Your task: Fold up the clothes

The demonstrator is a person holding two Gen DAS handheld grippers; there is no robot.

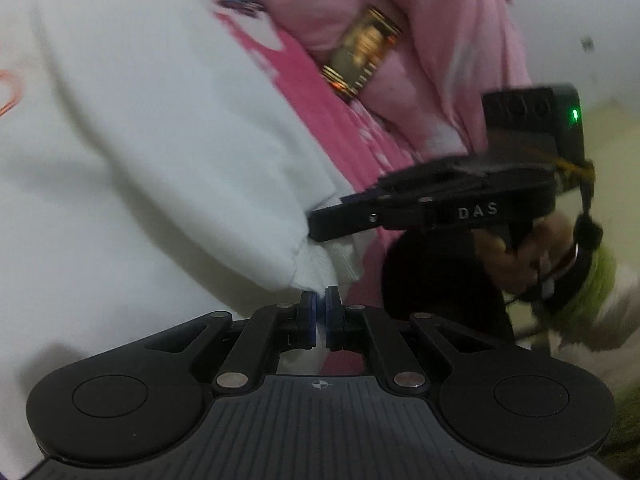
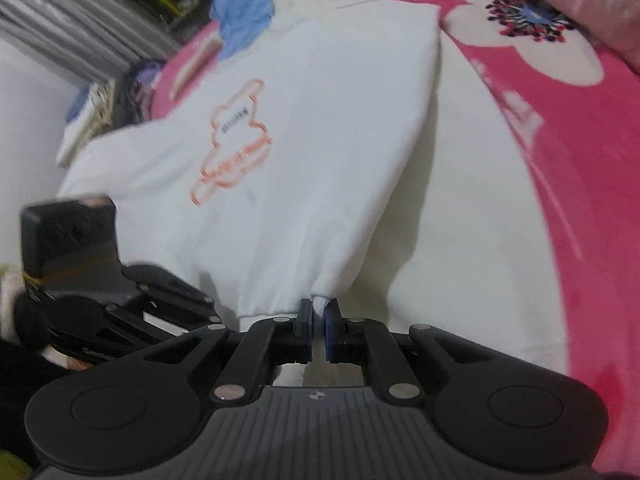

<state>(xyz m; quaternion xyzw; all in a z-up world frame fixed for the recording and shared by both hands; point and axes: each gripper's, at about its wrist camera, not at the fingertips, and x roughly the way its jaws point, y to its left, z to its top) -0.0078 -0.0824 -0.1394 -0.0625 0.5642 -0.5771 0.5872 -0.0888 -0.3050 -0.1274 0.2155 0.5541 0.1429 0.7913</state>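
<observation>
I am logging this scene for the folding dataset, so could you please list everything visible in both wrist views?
Sweatshirt: one, white with orange outline print, spread on the bed, hem pinched by both grippers.
Blanket: one, pink with white flowers, under the sweatshirt.
Blue garment: one, far end of the bed.
Pink cloth: one, bunched behind the sweatshirt.
Left gripper: black, shut on the sweatshirt.
Right gripper: black, shut on the sweatshirt.

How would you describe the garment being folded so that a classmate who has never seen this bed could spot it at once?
Start at the pink floral blanket covering the bed. On it lies a white sweatshirt, its hem pinched by both grippers. Unlike the blue cloth behind it, it bears an orange outline drawing on the chest.
</observation>
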